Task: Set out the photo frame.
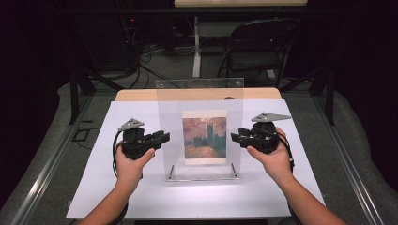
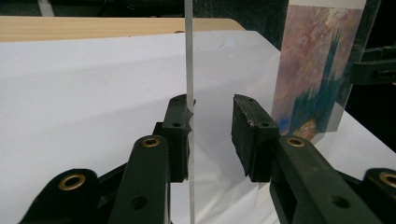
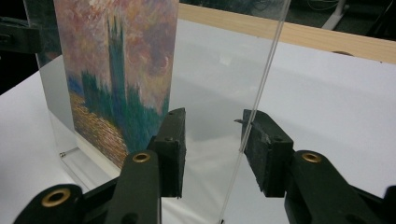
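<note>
One clear acrylic frame (image 1: pixel 201 129) holding one painted print (image 1: pixel 204 137), upright mid-sheet on one white paper sheet (image 1: pixel 141 197); two tongs, left gripper (image 1: pixel 162 137) and right gripper (image 1: pixel 236 136), each open astride a frame edge; one folding chair (image 1: pixel 253 49) beyond table.

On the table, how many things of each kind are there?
Clear upright acrylic picture frame: 1
Colourful painted picture card inside it: 1
White paper sheet under it: 1
Black two-jaw grippers, left and right: 2
Total: 5
</note>
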`<state>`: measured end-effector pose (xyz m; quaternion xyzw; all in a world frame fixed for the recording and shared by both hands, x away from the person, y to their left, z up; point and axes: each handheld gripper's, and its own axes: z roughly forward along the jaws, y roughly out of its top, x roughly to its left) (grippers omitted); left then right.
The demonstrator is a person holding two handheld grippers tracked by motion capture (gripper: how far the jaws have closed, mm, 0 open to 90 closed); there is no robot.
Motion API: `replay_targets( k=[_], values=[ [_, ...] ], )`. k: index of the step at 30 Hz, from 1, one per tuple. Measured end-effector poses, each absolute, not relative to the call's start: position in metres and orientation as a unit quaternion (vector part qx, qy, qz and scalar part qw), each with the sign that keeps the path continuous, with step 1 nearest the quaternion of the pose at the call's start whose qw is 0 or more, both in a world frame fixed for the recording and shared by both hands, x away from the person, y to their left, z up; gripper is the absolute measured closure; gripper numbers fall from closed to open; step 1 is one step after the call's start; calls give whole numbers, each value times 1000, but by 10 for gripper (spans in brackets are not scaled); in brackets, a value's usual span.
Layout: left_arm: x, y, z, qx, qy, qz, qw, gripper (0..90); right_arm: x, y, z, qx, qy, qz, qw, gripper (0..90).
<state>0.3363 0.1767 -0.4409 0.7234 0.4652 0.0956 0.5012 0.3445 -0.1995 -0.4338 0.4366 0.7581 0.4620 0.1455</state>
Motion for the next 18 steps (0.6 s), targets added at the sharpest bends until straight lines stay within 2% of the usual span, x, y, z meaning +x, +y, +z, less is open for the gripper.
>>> replay_targets(
  k=[18],
  values=[
    [317, 178, -442, 730, 447, 103, 506, 672, 326, -202, -433, 423, 763, 466, 147, 620]
  ],
)
